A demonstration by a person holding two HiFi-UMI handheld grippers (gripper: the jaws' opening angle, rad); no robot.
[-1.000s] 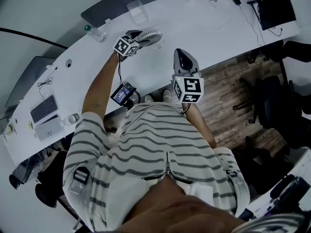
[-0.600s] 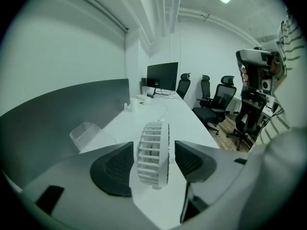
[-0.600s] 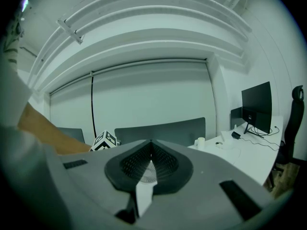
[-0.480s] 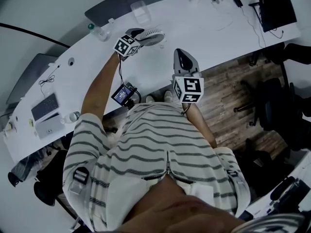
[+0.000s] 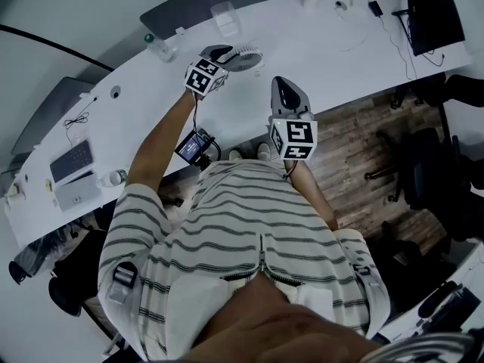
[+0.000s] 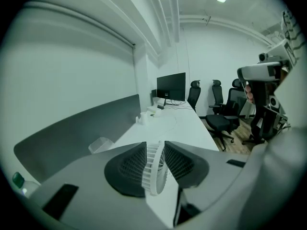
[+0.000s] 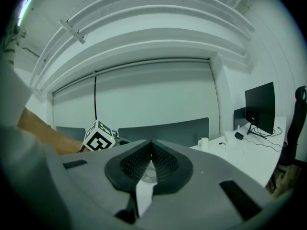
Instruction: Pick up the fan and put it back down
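Bench (image 5: 325, 44): long, white and curved, with a grey partition (image 5: 189, 10) along its far edge. I'm looking down past my striped shirt (image 5: 249, 233) at it.
Room: wood floor (image 5: 355, 150) on my side of the bench, black office chairs (image 5: 423, 165) off to the right, and a dark monitor (image 5: 435, 10) at the far right end with cables trailing near it.
Clutter: a clear cup (image 5: 227, 17) and a bottle (image 5: 159, 48) sit by the partition, and a keyboard (image 5: 72, 161) is well off to the left.
Fan (image 5: 243, 56): over the bench just in front of the cup, at the tip of the left hand-held gripper (image 5: 218, 54).
Left hand-held gripper: its jaws have just been closing and the pads now press on the white grille from both sides.
Right hand-held gripper (image 5: 286, 89): jaws together at the tips, holding nothing, near my body and apart from the fan.
Hard to see: the fan's base is hidden behind the jaws, so I can't tell if it touches the bench. Small items at the far end are too tiny to name.
Fan direction: in the left gripper view the round grille is edge-on and upright, with its flat faces towards the two pads. From the head view it reads as a tilted oval, long side running left-right.
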